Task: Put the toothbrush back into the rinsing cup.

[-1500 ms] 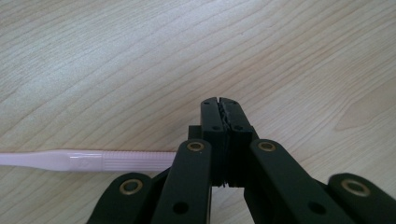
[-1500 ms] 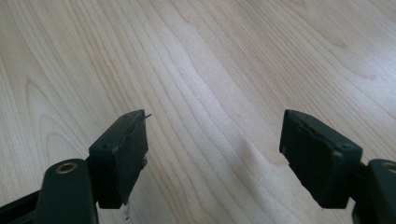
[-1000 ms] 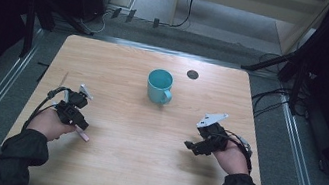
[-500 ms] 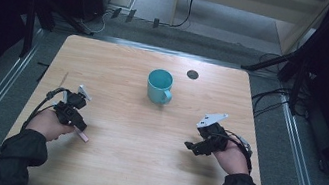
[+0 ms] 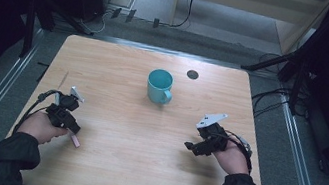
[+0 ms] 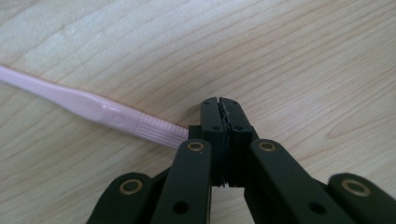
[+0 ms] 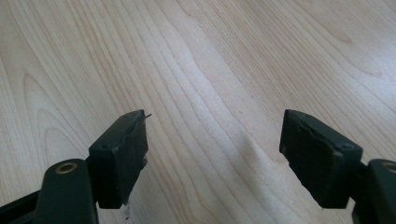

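Pink toothbrush (image 6: 100,111) front and centre: it lies flat along the wooden tabletop (image 5: 105,163), and in the left gripper view its ribbed handle end runs straight into the left tongs (image 6: 223,116), which are pressed together on it, pads tight with no gap between them. The rest of the handle stretches away from the tongs toward the left edge of that view, low against the wood grain; whether it quite touches the wood I cannot tell. From the high view, the pink end (image 5: 75,141) pokes out just beside the left hand (image 5: 40,125), on the near-left part of the tabletop, well apart from the teal mug (image 5: 160,85). That mug stands upright, open mouth up, handle turned toward the person's right, past the middle of the tabletop on the far side from the toothbrush. Beyond the mug, near the far edge, sits a small dark round disc (image 5: 192,74). Over on the other side, well apart from the toothbrush, the right tongs (image 5: 194,146) are low over bare wood; in the right gripper view they stand wide apart (image 7: 212,140) with nothing between them but tabletop. The right hand (image 5: 232,157) grips that tool, cable trailing behind it.
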Demonstrator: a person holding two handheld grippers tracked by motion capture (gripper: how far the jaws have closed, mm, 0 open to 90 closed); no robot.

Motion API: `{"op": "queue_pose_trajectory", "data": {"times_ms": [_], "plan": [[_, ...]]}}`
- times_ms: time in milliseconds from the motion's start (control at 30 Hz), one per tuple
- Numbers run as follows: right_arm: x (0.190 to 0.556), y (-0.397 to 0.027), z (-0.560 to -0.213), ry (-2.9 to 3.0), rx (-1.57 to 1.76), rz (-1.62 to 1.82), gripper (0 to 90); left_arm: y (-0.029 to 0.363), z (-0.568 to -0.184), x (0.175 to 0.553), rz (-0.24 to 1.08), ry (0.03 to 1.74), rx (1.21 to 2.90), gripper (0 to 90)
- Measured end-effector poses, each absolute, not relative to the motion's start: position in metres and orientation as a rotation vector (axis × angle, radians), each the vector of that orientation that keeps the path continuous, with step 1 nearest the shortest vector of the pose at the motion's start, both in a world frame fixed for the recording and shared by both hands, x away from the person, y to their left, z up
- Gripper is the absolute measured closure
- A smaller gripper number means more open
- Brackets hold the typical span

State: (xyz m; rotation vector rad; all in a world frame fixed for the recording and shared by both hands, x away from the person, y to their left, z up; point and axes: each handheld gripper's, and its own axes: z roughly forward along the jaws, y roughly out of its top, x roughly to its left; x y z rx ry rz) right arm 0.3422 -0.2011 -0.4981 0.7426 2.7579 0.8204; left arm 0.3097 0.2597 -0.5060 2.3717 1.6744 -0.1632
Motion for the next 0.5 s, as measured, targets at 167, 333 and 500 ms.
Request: {"op": "queue_pose_trajectory", "data": {"times_ms": [167, 333, 500], "plan": [[0.342, -0.201, -0.498, 2.757, 0.763, 0.829, 23.1, 0.268, -0.505, 0.306, -0.155, 1.692, 2.358, 89.1], [0.343, -0.201, -0.498, 2.755, 0.758, 0.832, 23.1, 0.273, -0.506, 0.303, -0.159, 1.699, 2.356, 89.0], [0.343, -0.201, -0.498, 2.757, 0.76, 0.831, 23.1, 0.281, -0.504, 0.299, -0.16, 1.728, 2.33, 89.1]]}}
